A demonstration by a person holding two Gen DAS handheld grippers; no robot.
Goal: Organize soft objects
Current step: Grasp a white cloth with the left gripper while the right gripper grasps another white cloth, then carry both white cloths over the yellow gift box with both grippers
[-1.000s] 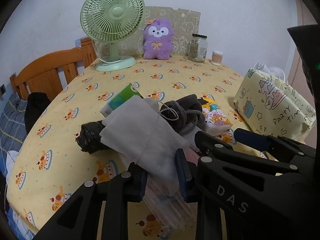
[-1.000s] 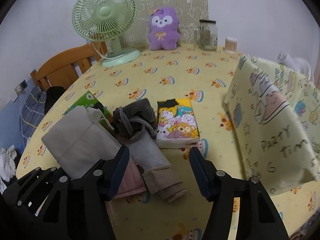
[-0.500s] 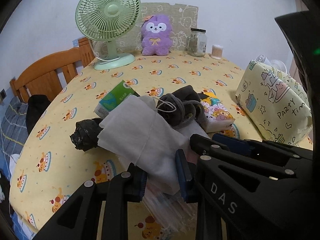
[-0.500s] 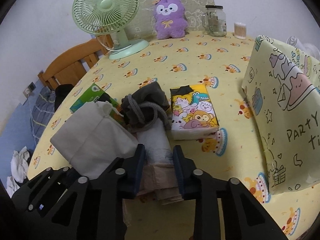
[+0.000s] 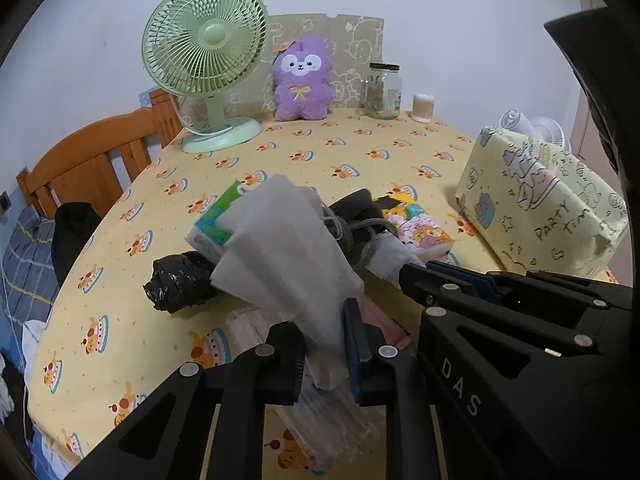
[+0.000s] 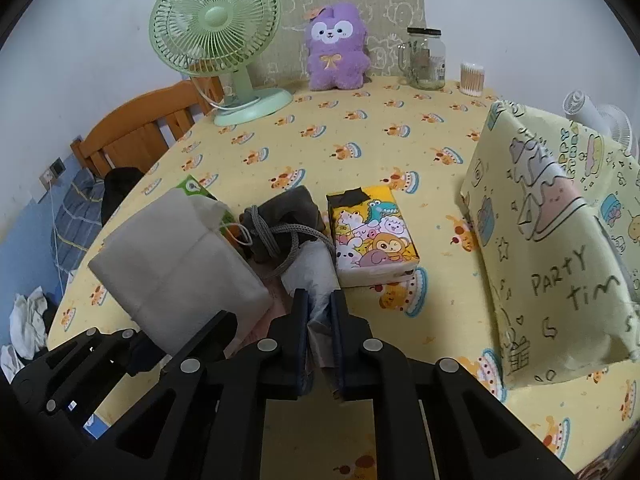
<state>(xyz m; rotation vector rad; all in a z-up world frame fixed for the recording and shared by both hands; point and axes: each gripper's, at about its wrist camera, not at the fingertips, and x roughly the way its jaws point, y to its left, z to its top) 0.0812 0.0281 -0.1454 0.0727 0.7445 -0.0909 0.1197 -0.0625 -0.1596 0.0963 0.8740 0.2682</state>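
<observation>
**Both tongs now clamped on cloth**

Lying mid-table in the soft pile: white cloth, pinched by left gripper; grey cloth, newly clenched by right gripper, wide apart 1 second ago. Probably readying a 2-handed lift beside tissue pack.

Home bedroom: wooden bed frame, cake-print cloth on counter, plush toy, desk fan.
</observation>
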